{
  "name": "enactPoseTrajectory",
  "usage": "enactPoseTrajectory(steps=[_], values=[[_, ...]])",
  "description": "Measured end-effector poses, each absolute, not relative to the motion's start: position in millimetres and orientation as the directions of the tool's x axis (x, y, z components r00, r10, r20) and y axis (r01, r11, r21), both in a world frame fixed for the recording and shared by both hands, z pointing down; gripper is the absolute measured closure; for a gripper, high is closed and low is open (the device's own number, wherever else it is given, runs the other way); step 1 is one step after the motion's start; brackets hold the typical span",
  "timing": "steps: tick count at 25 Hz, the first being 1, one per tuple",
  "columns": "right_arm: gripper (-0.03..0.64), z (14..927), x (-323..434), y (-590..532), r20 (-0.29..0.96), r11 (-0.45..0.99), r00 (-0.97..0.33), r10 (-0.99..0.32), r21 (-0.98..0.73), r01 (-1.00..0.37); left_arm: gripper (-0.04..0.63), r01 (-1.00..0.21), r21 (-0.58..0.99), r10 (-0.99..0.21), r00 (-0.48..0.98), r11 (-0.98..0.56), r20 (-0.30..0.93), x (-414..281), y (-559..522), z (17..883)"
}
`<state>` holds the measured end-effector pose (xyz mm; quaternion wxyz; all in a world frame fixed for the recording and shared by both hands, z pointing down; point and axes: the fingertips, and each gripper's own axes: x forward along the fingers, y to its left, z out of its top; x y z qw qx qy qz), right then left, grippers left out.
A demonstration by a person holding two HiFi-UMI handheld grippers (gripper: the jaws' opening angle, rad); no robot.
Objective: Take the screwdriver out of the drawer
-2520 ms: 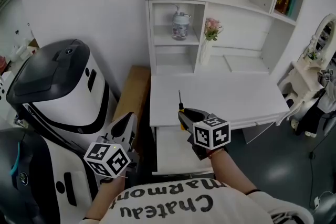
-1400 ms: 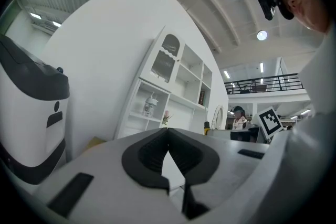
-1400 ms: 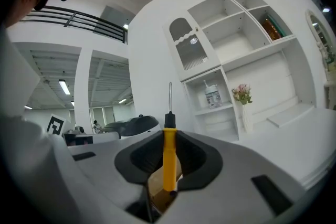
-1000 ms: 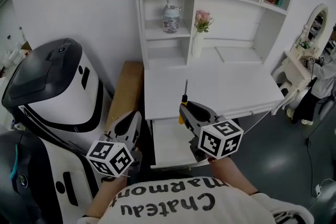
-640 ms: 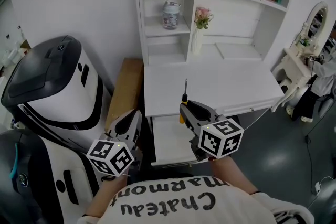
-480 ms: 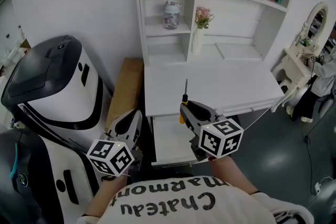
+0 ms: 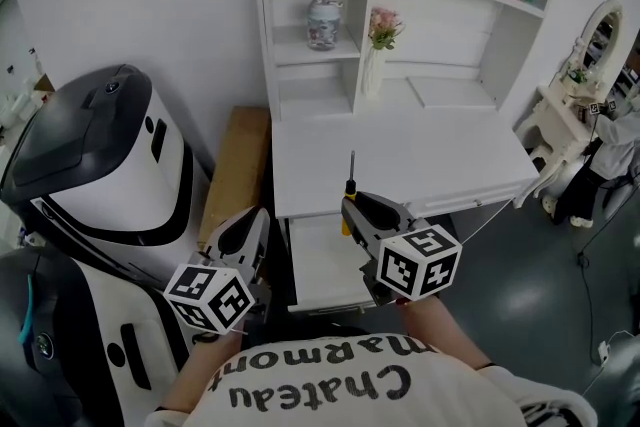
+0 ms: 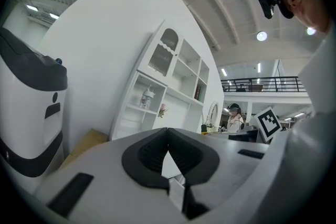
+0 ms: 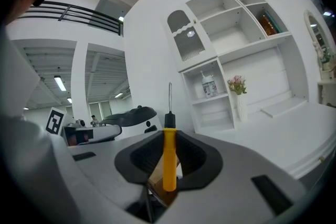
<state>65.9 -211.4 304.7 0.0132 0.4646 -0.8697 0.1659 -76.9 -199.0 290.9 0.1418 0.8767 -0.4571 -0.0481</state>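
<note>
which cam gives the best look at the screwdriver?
Right gripper view: the screwdriver stands centred, yellow handle clamped between the fingers of the right gripper, shaft pointing up. Head view shows it small, handle partly hidden behind the gripper. Left gripper view doesn't show it.

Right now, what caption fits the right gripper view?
Right gripper clamps a yellow-handled screwdriver upright, shaft up, before a white desk and shelves.
</note>
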Motion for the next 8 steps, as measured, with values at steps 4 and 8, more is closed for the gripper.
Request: enactPoseTrajectory(steps=[4, 8], values=[[0.532, 307, 71, -210, 0.182, 0.506, -0.561, -0.808, -0.274, -0.818, 0.572, -0.778, 0.299, -0.805, 0.592, -0.553, 0.051, -69, -198, 294], [0.532, 310, 75, -208, 0.187, 0.501, -0.557, -0.81, -0.274, -0.821, 0.572, -0.773, 0.3, -0.799, 0.599, -0.559, 0.054, -64, -196, 296]])
